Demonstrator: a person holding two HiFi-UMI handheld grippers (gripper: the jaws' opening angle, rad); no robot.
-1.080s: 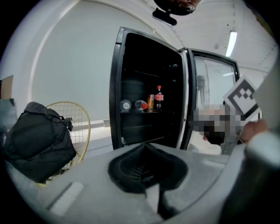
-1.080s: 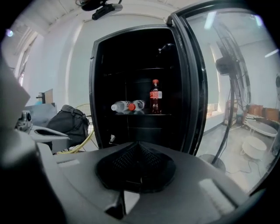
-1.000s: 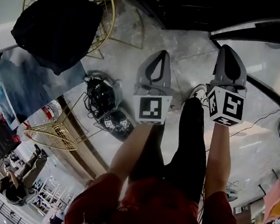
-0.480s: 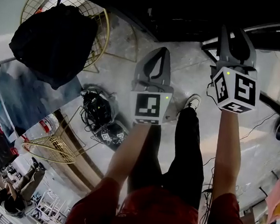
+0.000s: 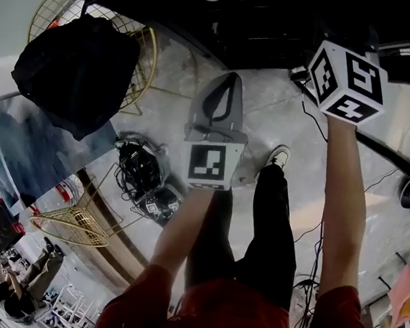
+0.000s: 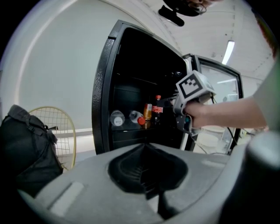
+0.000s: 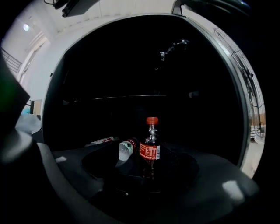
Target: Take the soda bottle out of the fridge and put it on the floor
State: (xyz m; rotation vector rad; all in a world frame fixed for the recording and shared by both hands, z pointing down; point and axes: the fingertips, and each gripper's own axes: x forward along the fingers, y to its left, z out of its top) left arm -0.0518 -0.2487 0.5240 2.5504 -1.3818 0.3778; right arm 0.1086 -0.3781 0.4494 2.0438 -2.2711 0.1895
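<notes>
The soda bottle (image 7: 150,146), dark with a red cap and red label, stands upright on a shelf inside the open black fridge (image 6: 105,87). In the left gripper view the soda bottle (image 6: 157,107) stands among other bottles. My right gripper (image 7: 146,175) reaches into the fridge with its jaws opening. The bottle stands just ahead between them, untouched. In the head view only the right gripper's marker cube (image 5: 347,72) shows, at the fridge's dark mouth. My left gripper (image 5: 230,79) hangs shut and empty over the floor, short of the fridge.
A clear bottle (image 7: 127,148) lies on its side beside the soda. More bottles (image 6: 117,118) lie on the same shelf. The fridge door (image 6: 214,100) stands open at the right. A black backpack (image 5: 78,61) rests on a gold wire chair (image 5: 147,53); tangled cables (image 5: 143,164) lie on the marble floor.
My right gripper has risen and moved forward into the fridge, and its jaws have opened. The left gripper has shifted only slightly.
</notes>
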